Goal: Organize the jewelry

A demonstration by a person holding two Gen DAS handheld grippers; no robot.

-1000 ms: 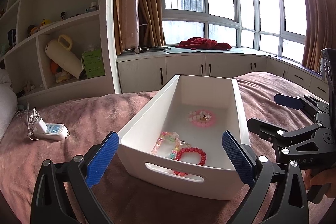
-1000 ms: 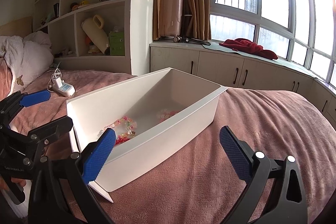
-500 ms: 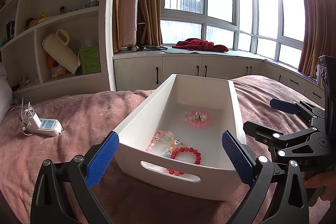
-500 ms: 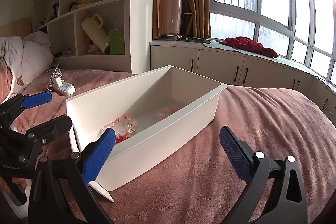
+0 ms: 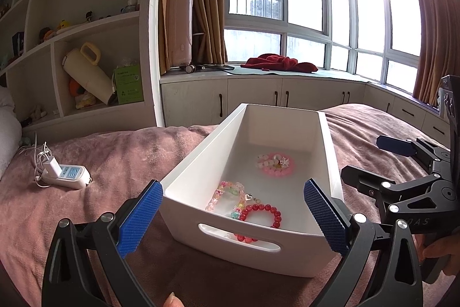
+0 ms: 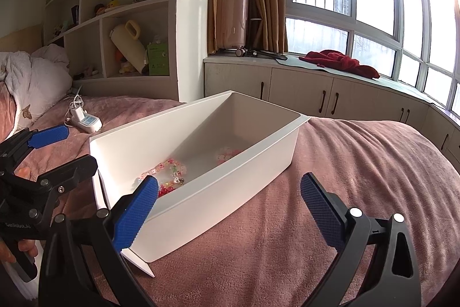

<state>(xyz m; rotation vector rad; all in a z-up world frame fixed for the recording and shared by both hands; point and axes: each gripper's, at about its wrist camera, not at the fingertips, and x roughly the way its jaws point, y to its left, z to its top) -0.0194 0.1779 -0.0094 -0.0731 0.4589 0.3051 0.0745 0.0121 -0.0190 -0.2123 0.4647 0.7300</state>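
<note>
Left wrist view: left tool (image 5: 231,210) wide open, empty. White bin (image 5: 260,245) on bed (image 5: 115,163), frame centre, holds red bead bracelet (image 5: 261,216), pastel bracelet (image 5: 227,196), pink bracelet (image 5: 274,163). No loose jewelry seen, so sorting looks near done. Right tool (image 5: 365,160) at right edge, "AS" readable

Right wrist view: right tool (image 6: 230,210) wide open, empty, lower frame; bin (image 6: 230,189) centre-left; left tool (image 6: 64,147) lettering blurred

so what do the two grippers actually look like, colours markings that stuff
Both match: the left gripper and the right gripper have black angular frames with triangular cut-outs, silver round bolt heads, and two fingers tipped with blue cross-hatched pads. Faint lettering marks each body, too small to read fully. No cables show. Only bare fingers of each hand are visible; no sleeve.
</note>
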